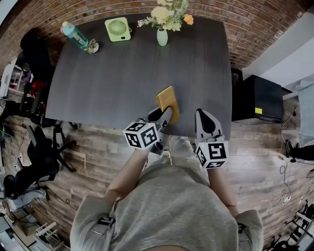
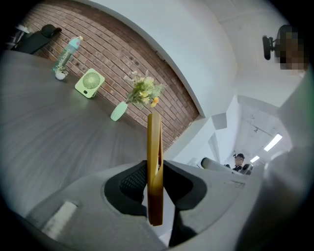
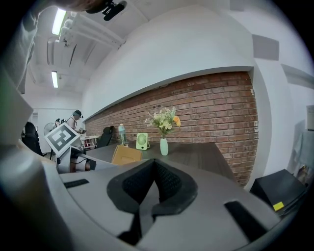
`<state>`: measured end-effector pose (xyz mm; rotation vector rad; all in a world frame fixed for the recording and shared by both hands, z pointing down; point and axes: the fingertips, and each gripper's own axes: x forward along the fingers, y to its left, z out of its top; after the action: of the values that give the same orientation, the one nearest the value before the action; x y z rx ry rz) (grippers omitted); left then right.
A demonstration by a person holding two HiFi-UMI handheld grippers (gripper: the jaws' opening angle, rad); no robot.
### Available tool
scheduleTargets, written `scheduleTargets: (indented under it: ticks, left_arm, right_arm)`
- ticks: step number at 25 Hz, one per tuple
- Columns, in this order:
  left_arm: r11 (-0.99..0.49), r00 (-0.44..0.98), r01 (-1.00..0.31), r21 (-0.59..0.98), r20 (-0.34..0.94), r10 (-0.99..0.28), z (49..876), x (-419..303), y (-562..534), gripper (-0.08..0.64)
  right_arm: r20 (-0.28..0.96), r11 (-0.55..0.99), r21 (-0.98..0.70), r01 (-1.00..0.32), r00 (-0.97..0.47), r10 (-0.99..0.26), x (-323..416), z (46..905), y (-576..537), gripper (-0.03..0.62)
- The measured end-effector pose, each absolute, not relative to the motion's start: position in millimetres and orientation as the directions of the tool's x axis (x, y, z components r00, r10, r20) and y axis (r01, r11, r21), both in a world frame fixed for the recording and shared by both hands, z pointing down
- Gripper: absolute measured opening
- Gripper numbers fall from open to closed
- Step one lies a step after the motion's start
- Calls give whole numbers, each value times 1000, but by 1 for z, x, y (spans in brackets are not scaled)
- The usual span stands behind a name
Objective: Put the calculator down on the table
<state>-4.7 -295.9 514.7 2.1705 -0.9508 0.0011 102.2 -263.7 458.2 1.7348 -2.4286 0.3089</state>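
Calculator [image 1: 167, 101], a thin, stiff yellow slab, probably light and slick; my left gripper [image 2: 155, 182] pinches its lower end edge-on, just over the table's [image 1: 122, 73] near edge. Right gripper [image 3: 154, 165] is closed, empty.

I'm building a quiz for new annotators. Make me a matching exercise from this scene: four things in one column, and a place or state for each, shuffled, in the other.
Things:
1. calculator
2. fan
3. vase
4. bottle

Places or states:
A. holds flowers
B. clamped in the left gripper
C. far left corner of the table
D. between bottle and vase

Pairs: 1-B, 2-D, 3-A, 4-C.
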Motion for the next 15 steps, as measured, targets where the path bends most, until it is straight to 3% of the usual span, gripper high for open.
scheduleTargets:
  ticks: [15]
  left_arm:
    - [-404,722,-669,624,414,-555,561,17,-314,87]
  right_arm:
    - [266,326,-92,-941,-339,-902,109,475,-286,3]
